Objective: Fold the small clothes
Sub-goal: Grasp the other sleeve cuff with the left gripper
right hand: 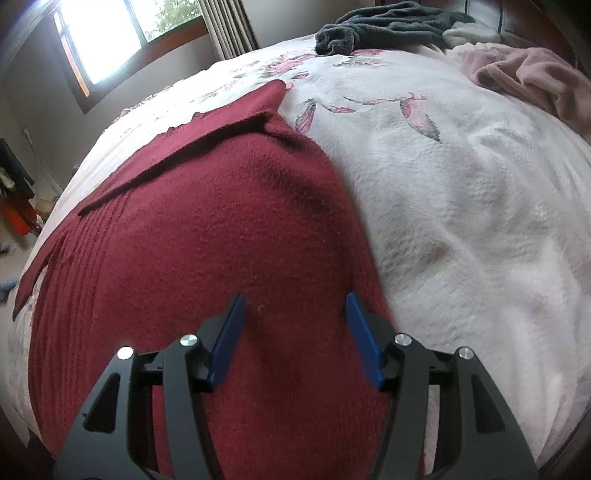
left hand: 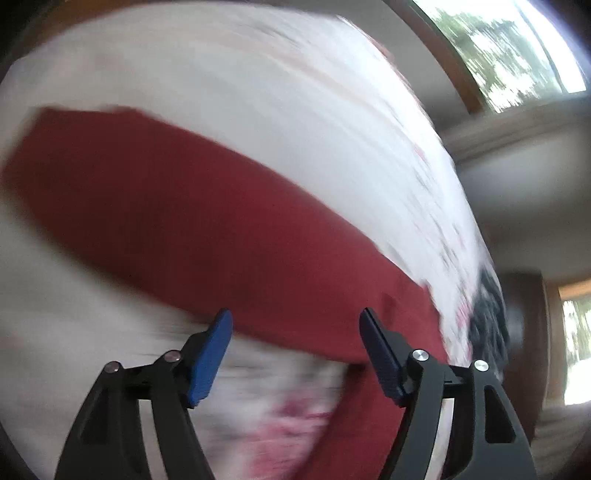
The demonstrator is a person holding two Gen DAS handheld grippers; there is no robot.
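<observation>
On white floral bedspread (right hand: 461, 192): dark red knit garment (right hand: 229, 240) spread flat, ribbed edge.

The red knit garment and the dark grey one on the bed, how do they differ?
The red garment lies spread fairly flat, with one flap turned over, right under the right gripper; the grey garment sits bunched in a heap at the far edge. The red one takes up much more of the view, being nearer. The red shows ribbed knit; the grey looks fluffier. Both rest on the white floral bedcover.
</observation>
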